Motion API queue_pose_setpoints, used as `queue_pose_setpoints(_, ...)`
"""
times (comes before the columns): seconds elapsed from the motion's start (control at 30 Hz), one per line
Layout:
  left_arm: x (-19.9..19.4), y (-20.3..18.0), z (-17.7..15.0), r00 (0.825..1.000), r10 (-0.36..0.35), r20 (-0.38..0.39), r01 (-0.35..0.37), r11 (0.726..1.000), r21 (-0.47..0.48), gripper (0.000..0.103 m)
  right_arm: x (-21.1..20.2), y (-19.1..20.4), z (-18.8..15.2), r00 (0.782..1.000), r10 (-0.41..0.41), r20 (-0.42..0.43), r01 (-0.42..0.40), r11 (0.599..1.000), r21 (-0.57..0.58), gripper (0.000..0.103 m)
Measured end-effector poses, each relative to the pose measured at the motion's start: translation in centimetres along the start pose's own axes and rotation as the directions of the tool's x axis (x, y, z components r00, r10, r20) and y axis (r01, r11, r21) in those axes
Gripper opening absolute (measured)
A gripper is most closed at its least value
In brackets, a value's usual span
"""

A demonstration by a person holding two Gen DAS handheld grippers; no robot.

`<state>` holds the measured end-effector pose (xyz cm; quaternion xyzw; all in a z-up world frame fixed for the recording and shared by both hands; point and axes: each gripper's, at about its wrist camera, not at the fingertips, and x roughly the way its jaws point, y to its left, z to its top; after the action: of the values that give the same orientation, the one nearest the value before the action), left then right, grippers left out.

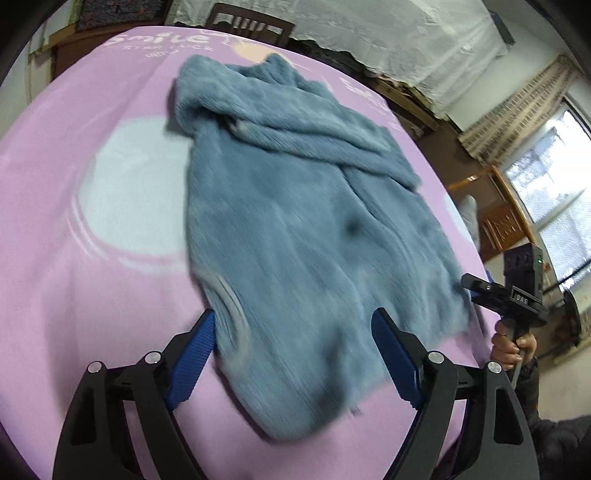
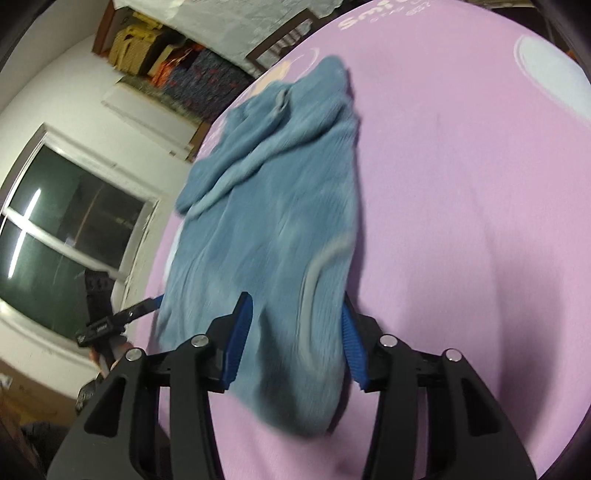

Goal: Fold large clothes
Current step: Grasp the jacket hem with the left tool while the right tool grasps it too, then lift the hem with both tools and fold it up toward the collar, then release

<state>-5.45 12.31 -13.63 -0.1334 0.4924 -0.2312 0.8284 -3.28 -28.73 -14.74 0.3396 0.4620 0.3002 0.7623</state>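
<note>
A fluffy blue sweater (image 1: 295, 221) lies spread on the pink sheet, sleeves folded across its upper body. It also shows in the right wrist view (image 2: 273, 229). My left gripper (image 1: 293, 326) is open, its blue pads either side of the sweater's near hem, just above it. My right gripper (image 2: 295, 314) is open with the sweater's near end bunched between its pads. The other gripper shows at the sweater's edge in each view: at the right edge in the left wrist view (image 1: 469, 283), at the left in the right wrist view (image 2: 153, 304).
The pink sheet (image 1: 74, 258) carries a pale blue oval print (image 1: 133, 192) and white "Smile" lettering (image 1: 162, 38). A wooden chair back (image 1: 251, 24) stands behind the far edge. Windows (image 2: 62, 229) and stacked shelves (image 2: 166, 55) lie beyond the bed.
</note>
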Motion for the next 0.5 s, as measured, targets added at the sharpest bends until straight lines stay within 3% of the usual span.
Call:
queue_pose_setpoints(0.07,0.0,-0.8,-0.9,1.000,0.005,0.005,-0.005,1.000,0.029,0.084,-0.3,0.3,-1.6,1.000,0.030,-0.011,-0.030,1.000,0.003,0.047)
queue_pose_setpoints(0.13,0.3,-1.1,-0.9,1.000,0.020,0.014,-0.021,0.999,0.041,0.078,-0.3,0.3,-2.3,0.998,0.053,-0.017,-0.053,0.999,0.011,0.046)
queue_pose_setpoints(0.17,0.4,-1.1,-0.7,1.000,0.020,0.018,-0.020,0.999,0.036,0.075,-0.4,0.4,-2.3,0.999,0.049,-0.015,-0.049,0.999,0.006,0.041)
queue_pose_setpoints(0.23,0.6,-0.8,-0.2,1.000,0.016,0.017,-0.016,1.000,0.013,0.053,-0.1,0.4,-2.1,1.000,0.017,-0.022,-0.017,1.000,0.002,0.024)
queue_pose_setpoints(0.33,0.5,-0.4,-0.4,1.000,0.025,0.019,-0.025,1.000,-0.002,0.035,0.2,0.2,-2.1,1.000,0.014,-0.024,-0.014,1.000,0.011,0.020)
queue_pose_setpoints(0.4,0.1,0.0,-0.9,0.999,0.026,0.023,-0.026,1.000,-0.007,0.030,0.1,0.3,-2.5,1.000,0.011,-0.015,-0.011,1.000,0.006,0.019)
queue_pose_setpoints(0.5,-0.2,0.1,-1.4,1.000,0.005,0.025,-0.004,1.000,-0.018,0.033,-0.2,-0.1,-2.9,1.000,0.026,-0.005,-0.026,0.999,0.024,0.019)
